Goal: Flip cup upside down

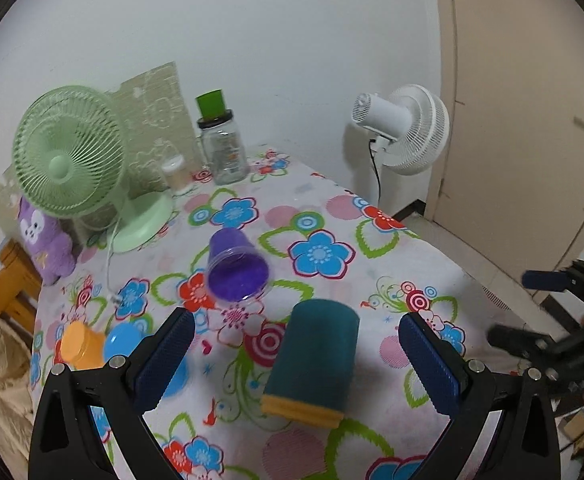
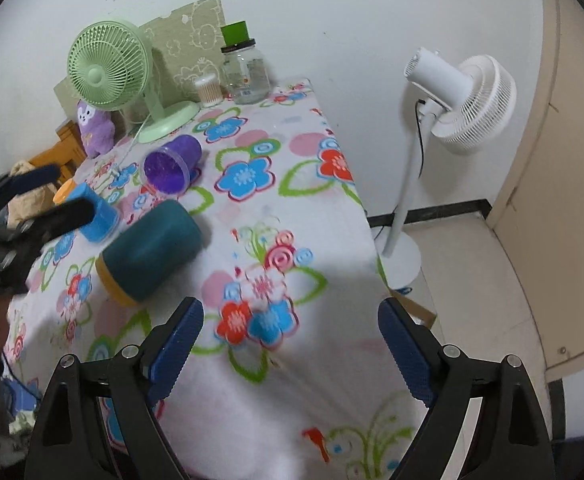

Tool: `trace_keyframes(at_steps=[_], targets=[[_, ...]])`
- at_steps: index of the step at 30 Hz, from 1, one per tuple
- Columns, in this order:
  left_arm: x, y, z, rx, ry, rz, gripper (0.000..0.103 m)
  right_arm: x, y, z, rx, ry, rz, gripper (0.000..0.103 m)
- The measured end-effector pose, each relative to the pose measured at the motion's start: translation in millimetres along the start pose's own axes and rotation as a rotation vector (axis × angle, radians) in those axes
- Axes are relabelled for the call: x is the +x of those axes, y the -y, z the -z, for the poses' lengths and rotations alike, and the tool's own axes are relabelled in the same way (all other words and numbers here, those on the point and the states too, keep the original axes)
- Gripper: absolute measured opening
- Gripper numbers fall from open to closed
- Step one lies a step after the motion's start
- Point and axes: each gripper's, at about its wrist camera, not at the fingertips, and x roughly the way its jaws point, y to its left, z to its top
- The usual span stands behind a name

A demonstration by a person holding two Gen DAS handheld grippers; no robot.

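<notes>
A teal cup with a yellow rim (image 1: pixel 314 362) lies on its side on the flowered tablecloth (image 1: pixel 392 264), mouth toward me, between the open fingers of my left gripper (image 1: pixel 296 354). It also shows in the right wrist view (image 2: pixel 152 248). A purple cup (image 1: pixel 236 266) lies on its side farther back, its mouth facing me; it shows in the right wrist view too (image 2: pixel 174 164). My right gripper (image 2: pixel 290 344) is open and empty above the table's right part, away from the cups. It appears at the left wrist view's right edge (image 1: pixel 532 304).
A blue cup (image 2: pixel 96 216) and an orange cup (image 1: pixel 80 346) stand at the left. A green desk fan (image 1: pixel 76 160), a purple plush toy (image 1: pixel 46 236), a glass jar with a green cup on top (image 1: pixel 222 144) and a small jar (image 1: pixel 176 174) line the back. A white floor fan (image 2: pixel 452 100) stands right of the table.
</notes>
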Motion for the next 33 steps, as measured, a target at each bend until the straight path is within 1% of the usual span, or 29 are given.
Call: trace_keyframes(at_steps=[2,5,13,17,19,22,24,25,27,30,33], targets=[[7,4,-4,0.018,-0.01,0.0,0.103,-5,7,6,0.018,0.004,0.006,0.091],[24,10,-8,0.054,-0.052,0.015,0.103,-9,16,15,0.056,0.006,-0.007,0.091],[76,22,-7,0.108,-0.212,0.053,0.103,-6,29,29,0.083,-0.014,0.01,0.093],[98,29,-4,0.132,-0.309,0.095,0.103,-5,34,33,0.089,-0.026,0.008,0.093],[105,32,-3,0.149,-0.341,0.105,0.101,-5,36,34,0.092,-0.027,0.009,0.093],[114,36,0,0.174,-0.394,0.08,0.095,-6,39,35,0.103,-0.024,0.01,0.093],[121,36,2,0.18,-0.438,0.074,0.083,-6,42,35,0.112,-0.022,0.006,0.093],[123,35,3,0.179,-0.449,0.067,0.081,-6,43,36,0.114,-0.02,0.004,0.093],[126,32,4,0.177,-0.461,0.058,0.07,-5,44,37,0.122,-0.02,-0.002,0.093],[125,28,5,0.161,-0.468,0.071,0.07,-3,44,37,0.129,-0.023,-0.009,0.093],[118,24,6,0.153,-0.453,0.071,0.07,-2,43,37,0.129,-0.021,-0.022,0.093]])
